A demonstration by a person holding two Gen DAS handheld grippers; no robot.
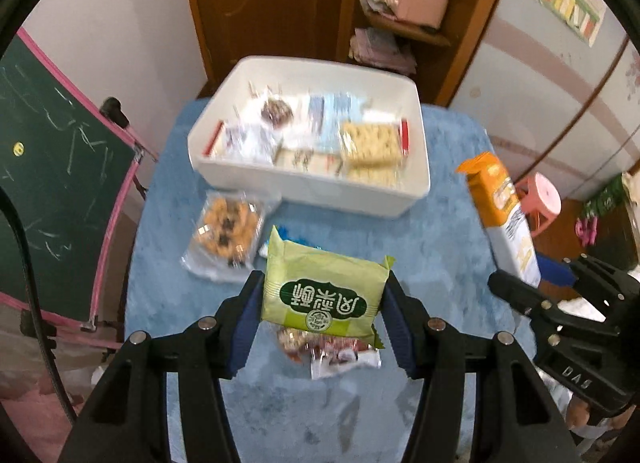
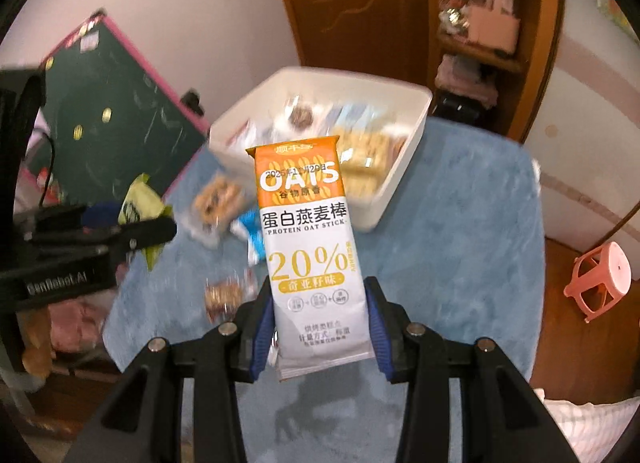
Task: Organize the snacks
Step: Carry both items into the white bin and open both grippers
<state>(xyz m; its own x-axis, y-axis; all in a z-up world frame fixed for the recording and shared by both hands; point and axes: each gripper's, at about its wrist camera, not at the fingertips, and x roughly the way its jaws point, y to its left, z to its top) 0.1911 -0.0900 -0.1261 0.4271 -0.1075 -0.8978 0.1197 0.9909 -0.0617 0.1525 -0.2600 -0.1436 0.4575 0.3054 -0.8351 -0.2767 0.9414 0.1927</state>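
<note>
Right now both grippers are loaded and lifted above the blue fuzzy-covered bench [image 1: 448,247], so the step in hand looks like the carry toward the white rectangular plastic bin [image 1: 320,187], which sits at twelve o'clock from each camera and already holds several wrapped snacks. The left gripper [image 1: 325,295] is closed partway, its blue pads pressing the two side edges of a flat green foil snack packet [image 1: 324,291] with a dark green label, held level and clear of the cloth. The right gripper [image 2: 320,319] is likewise closed on the lower part of a tall orange-and-white oat bar wrapper [image 2: 312,239], which stands nearly upright, its top leaning slightly toward eleven o'clock. Loose on the bench are a clear bag of chocolate-chip cookies [image 1: 226,231] at ten o'clock from the green packet, a small blue-and-white wrapper [image 2: 252,235] mostly hidden behind the held snacks, and a red-and-white wrapped sweet [image 1: 332,351] lying under the left gripper. The next move, I judge, calls for bringing each packet forward over the near wall of the bin, lowering it into a free spot among the snacks there, then opening the jaws; the upright bar would need tipping flat so it does not catch on the rim.
</note>
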